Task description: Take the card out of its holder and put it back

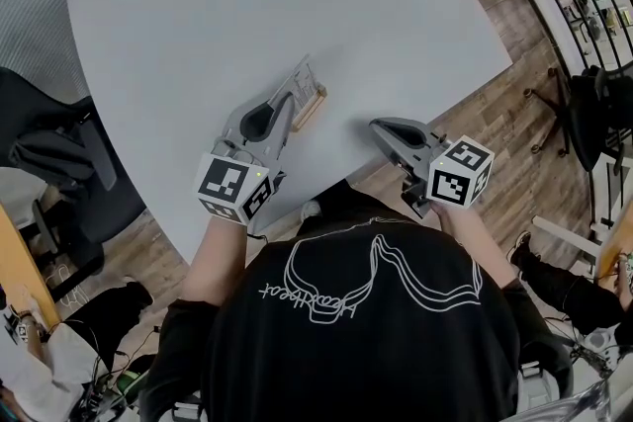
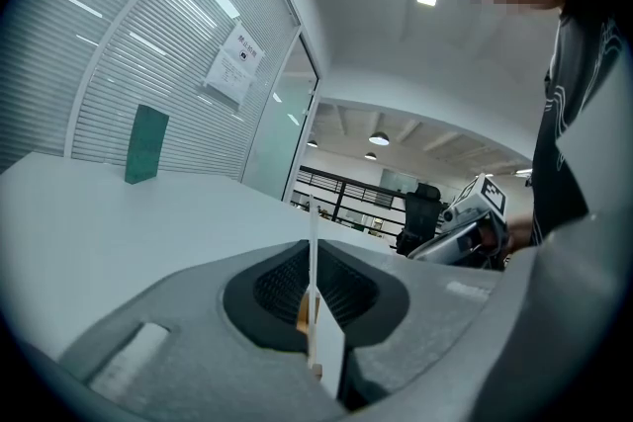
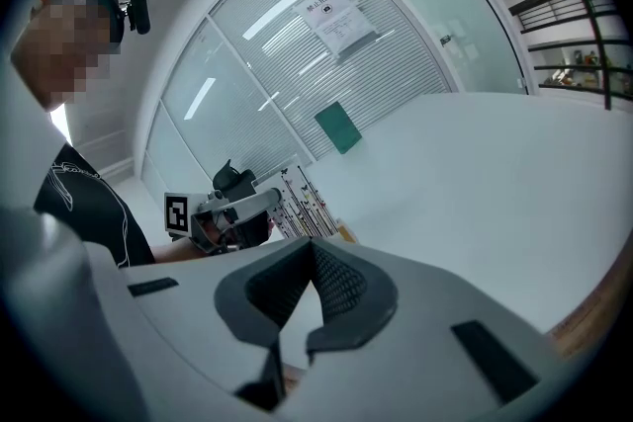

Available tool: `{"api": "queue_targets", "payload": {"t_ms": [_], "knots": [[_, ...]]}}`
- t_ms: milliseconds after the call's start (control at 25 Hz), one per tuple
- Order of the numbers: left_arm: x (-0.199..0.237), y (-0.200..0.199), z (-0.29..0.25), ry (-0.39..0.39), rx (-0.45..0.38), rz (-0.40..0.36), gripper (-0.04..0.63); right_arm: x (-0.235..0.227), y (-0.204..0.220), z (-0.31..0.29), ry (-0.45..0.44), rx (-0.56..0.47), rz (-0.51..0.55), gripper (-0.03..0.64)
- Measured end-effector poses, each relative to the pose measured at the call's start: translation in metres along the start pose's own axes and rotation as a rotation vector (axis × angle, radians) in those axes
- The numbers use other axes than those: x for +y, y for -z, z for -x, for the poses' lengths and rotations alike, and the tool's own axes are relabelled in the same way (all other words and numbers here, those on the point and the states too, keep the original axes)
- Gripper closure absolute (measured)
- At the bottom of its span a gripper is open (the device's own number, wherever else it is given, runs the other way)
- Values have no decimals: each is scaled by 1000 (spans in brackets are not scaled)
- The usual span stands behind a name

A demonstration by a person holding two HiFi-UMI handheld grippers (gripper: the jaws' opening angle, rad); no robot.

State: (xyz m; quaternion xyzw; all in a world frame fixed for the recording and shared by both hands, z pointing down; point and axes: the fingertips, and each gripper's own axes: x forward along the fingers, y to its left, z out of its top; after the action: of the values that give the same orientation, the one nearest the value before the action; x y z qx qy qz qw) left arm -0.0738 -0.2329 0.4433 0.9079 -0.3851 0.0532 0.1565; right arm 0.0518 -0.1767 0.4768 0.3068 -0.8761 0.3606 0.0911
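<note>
Card [image 2: 326, 349] edge-on (wide table [image 2: 129, 222] beyond)

Bright, even light from ceiling lamps [image 2: 379, 138] leaves faint shadows on the pale table [image 1: 297, 5]. Both gripper views bow strongly, corners black; glare streaks the right one at 11 o'clock.

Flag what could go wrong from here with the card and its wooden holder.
1. The left claw is shut on the card, while the right claw sits apart from the holder with nothing steadying it. A pull may drag or tip the holder along.
2. The card is thin and pinched near one edge, so it may bend or slip if pulled at an angle.
</note>
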Motion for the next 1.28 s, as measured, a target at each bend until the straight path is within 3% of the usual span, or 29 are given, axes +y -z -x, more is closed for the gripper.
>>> {"api": "queue_targets", "payload": {"t_ms": [800,1280], "knots": [[6,11,1,-30,7,29,568,1,10,1,-4,2,-18,609],[4,38,-3,-45,88,9,568,-1,16,7,8,0,-32,609]]}}
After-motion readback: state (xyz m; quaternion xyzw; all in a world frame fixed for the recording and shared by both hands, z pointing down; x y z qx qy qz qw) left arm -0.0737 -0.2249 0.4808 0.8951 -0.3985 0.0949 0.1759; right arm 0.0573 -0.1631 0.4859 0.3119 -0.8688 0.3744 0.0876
